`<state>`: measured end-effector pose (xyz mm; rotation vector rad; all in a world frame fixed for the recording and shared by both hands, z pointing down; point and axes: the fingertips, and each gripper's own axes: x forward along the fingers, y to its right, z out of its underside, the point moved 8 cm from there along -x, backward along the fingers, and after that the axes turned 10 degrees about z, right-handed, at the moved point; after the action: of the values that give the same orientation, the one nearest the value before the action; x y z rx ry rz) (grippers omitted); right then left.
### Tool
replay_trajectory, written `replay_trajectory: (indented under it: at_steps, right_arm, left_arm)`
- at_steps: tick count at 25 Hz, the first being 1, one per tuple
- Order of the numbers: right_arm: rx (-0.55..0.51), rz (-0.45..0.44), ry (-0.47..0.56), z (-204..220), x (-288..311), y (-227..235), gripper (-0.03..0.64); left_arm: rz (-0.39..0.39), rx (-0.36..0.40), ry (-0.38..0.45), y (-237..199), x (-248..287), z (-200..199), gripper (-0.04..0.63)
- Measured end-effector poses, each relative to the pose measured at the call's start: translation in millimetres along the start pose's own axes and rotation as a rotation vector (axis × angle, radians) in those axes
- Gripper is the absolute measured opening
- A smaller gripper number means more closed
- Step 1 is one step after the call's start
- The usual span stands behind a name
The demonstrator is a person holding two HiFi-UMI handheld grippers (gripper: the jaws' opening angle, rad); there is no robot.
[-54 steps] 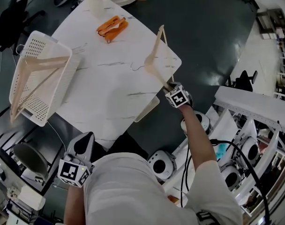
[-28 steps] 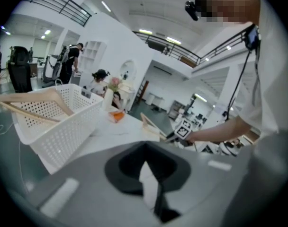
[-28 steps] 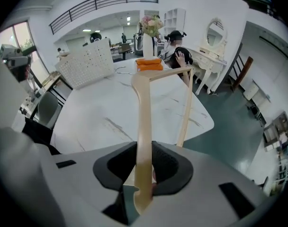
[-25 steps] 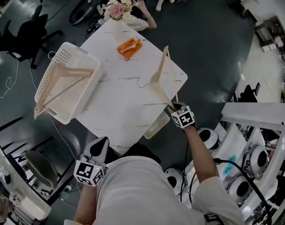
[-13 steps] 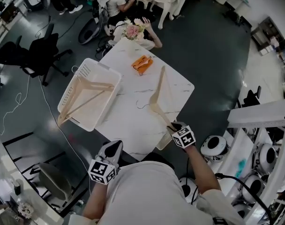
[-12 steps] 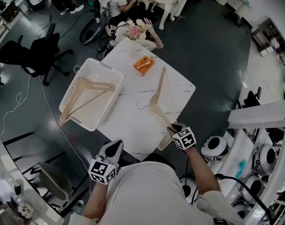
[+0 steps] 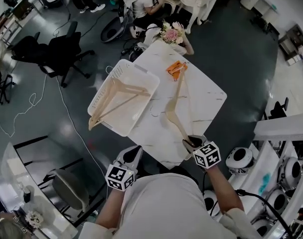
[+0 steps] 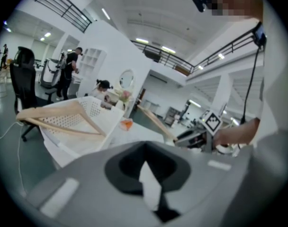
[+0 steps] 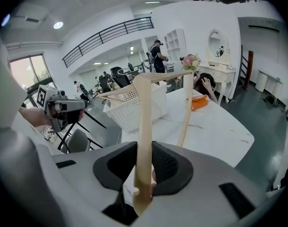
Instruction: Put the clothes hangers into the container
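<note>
Gripping one arm of a pale wooden clothes hanger [image 9: 143,126], the right tongs [image 7: 190,142] hold it tilted above the white marble surface [image 7: 201,98], toward 1 o'clock. A second wooden hanger [image 8: 54,108] already lies in the white perforated plastic basket [image 7: 119,68] at the surface's 10 o'clock edge, so I judge the task half done, with this hanger left to carry across. The left tongs [image 7: 133,153], closed on nothing, hang low at 7 o'clock.
</note>
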<state>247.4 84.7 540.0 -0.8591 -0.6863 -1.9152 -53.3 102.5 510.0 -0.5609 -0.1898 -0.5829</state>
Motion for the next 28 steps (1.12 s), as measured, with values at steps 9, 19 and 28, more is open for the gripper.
replay_trajectory:
  at_steps: [9, 19, 28]
  right_arm:
    - [-0.015, -0.12, 0.049, -53, -4, -83, 0.088]
    - [0.082, -0.307, -0.053, -80, 40, -165, 0.089]
    - [0.341, -0.39, -0.097, -114, 85, -203, 0.089]
  left_arm:
    - [-0.051, -0.005, 0.017, -34, -49, 0, 0.002]
    - [-0.121, -0.033, 0.04, -67, -105, 9, 0.002]
    - [-0.121, -0.017, 0.064, -85, -128, 1, 0.002]
